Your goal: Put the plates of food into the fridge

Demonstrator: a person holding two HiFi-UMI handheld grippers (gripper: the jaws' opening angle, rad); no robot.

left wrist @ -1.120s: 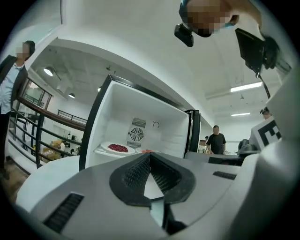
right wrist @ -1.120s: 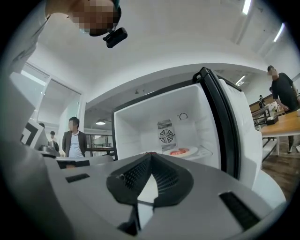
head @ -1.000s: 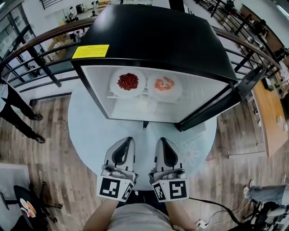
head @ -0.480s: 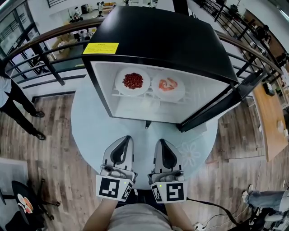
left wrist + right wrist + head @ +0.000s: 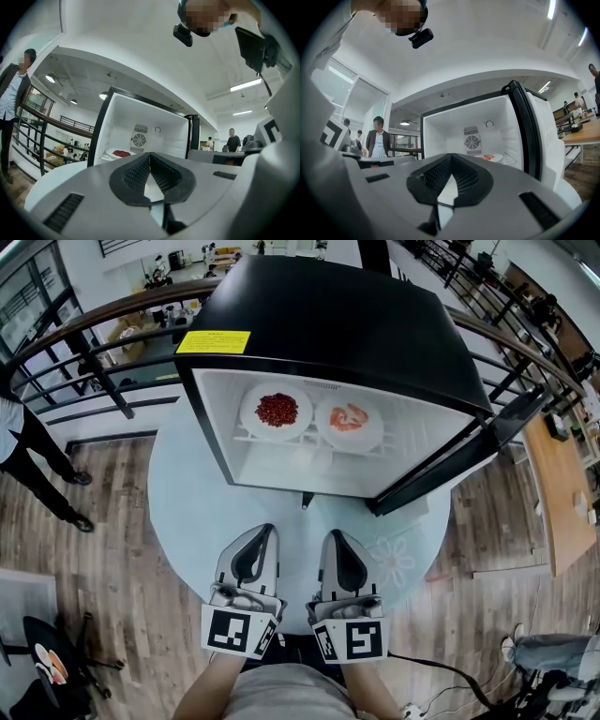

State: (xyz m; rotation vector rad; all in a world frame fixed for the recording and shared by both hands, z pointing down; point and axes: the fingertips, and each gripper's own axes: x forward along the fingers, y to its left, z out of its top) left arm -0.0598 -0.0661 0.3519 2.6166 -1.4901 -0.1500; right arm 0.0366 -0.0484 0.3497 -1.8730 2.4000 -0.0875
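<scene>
Left tongs (image 5: 266,530), right tongs (image 5: 331,533) closed, well short of fridge (image 5: 328,320) rim

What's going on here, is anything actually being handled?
A person holds the left gripper and right gripper side by side over the round table, both shut and empty. They face a small black fridge with its door open. The red food plate and pink food plate already sit inside it.

The left gripper (image 5: 150,157) has its jaws together, empty; beyond stands the open fridge (image 5: 140,126), a plate of red food (image 5: 120,153) inside at left.
</scene>
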